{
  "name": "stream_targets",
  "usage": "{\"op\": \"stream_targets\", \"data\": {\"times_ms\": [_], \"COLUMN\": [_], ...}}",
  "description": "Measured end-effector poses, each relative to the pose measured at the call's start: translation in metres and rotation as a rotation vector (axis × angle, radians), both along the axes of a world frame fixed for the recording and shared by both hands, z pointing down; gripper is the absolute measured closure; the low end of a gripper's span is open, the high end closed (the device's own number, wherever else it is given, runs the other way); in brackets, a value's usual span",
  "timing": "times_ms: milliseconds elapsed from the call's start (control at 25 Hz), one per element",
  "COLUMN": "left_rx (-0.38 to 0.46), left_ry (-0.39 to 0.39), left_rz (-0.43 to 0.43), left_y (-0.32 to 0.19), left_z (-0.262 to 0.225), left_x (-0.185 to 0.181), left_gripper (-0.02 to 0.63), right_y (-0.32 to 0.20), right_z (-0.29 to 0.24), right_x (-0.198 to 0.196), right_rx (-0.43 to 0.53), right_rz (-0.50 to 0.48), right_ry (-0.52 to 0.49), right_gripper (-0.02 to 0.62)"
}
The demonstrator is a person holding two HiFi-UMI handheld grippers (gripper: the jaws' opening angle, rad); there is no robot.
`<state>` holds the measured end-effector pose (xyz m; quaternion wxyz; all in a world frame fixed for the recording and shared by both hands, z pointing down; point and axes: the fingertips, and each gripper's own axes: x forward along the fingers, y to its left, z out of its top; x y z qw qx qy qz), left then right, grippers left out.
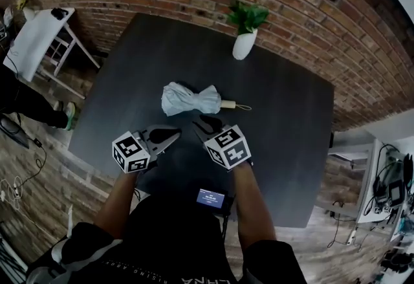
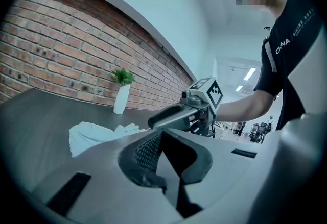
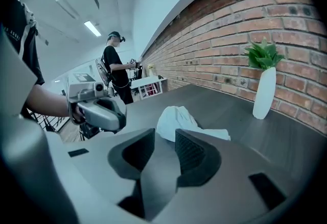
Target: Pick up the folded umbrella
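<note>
Right tongs (image 3: 164, 152): jaws a little apart, nothing between them, aimed at the pale fabric just ahead
Left tongs (image 2: 162, 159): jaws together, empty, beside the right pair
Folded umbrella (image 1: 191, 98): lying flat at the middle of the counter (image 1: 291, 127), untouched, handle (image 1: 228, 105) toward the right edge
Risk: the gap looks narrower than the bundled canopy, so closing in could shove it along the counter or nip only 1 loose fold that slips out
Hand pose: 2 forearms reach from the near edge; right tongs tip downward, left sit nearer level
Beyond: vase (image 1: 244, 45) by the far edge, well apart
</note>
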<state>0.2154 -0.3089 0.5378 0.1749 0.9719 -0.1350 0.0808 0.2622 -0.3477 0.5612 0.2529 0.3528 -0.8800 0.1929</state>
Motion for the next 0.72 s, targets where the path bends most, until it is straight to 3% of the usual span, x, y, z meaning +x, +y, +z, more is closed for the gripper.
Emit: {"op": "stream_targets", "data": {"times_ms": [200, 440, 720], "left_rx": [-0.022, -0.040, -0.073], "left_ry": [0.022, 0.049, 0.051], "left_rz": [-0.001, 0.004, 0.000], "left_y": [-0.015, -0.026, -0.038], "left_z": [0.006, 0.007, 0.019], "left_x": [0.002, 0.006, 0.007], "left_gripper": [0.604, 0.604, 0.604], "right_y": [-0.032, -0.066, -0.079], "right_z": [0.018, 0.050, 0.085], "right_x": [-0.002, 0.000, -0.013], "right_rx": [-0.019, -0.017, -0.067], "right_rz": [-0.086, -0.191, -0.378], "right_ry": [0.116, 0.271, 0.377], "right_gripper": [0.414, 0.265, 0.265]}}
